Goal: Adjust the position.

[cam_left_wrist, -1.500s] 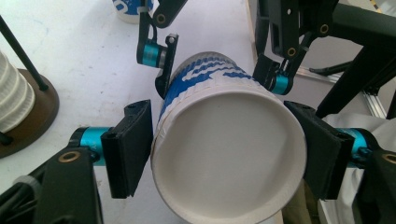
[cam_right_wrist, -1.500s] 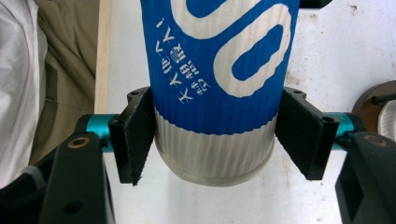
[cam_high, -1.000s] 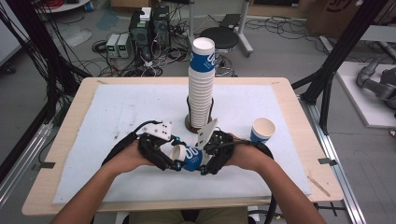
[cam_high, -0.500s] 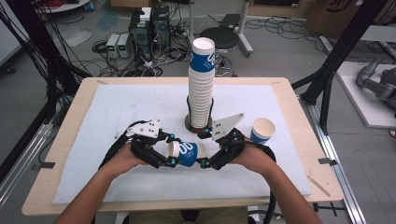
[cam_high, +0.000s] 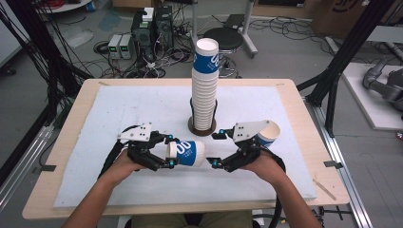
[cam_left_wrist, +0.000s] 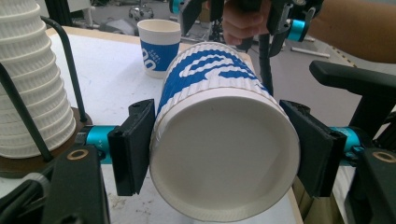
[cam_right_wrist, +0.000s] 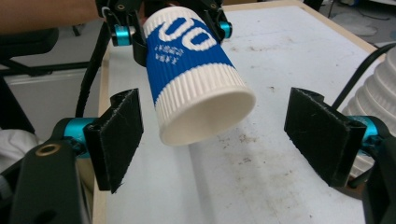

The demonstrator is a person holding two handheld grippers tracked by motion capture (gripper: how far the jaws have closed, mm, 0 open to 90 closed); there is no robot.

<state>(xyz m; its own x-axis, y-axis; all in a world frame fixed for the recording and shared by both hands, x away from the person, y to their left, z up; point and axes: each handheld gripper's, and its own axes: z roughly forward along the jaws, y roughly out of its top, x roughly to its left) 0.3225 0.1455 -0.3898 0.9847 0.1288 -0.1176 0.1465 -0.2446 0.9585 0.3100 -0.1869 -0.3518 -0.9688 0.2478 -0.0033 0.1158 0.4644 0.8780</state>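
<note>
White foam mat (cam_high: 119,114) on a wooden table. Left gripper (cam_high: 164,151) is clamped on a blue/white paper cup (cam_high: 186,153) lying sideways, long axis pointing at the right gripper (cam_high: 215,148), whose jaws gape wide w/ the cup's mouth between them. Cup stack (cam_high: 205,85) behind.

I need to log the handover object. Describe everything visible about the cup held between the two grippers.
The cup is a ribbed paper cup, blue with white lettering and a white band at the rim. It lies on its side above the white mat, apparently empty. The left gripper clamps its base end between black pads, bottom facing that camera. Its open mouth points toward the right gripper, whose jaws stand open around the rim without touching it.
</note>
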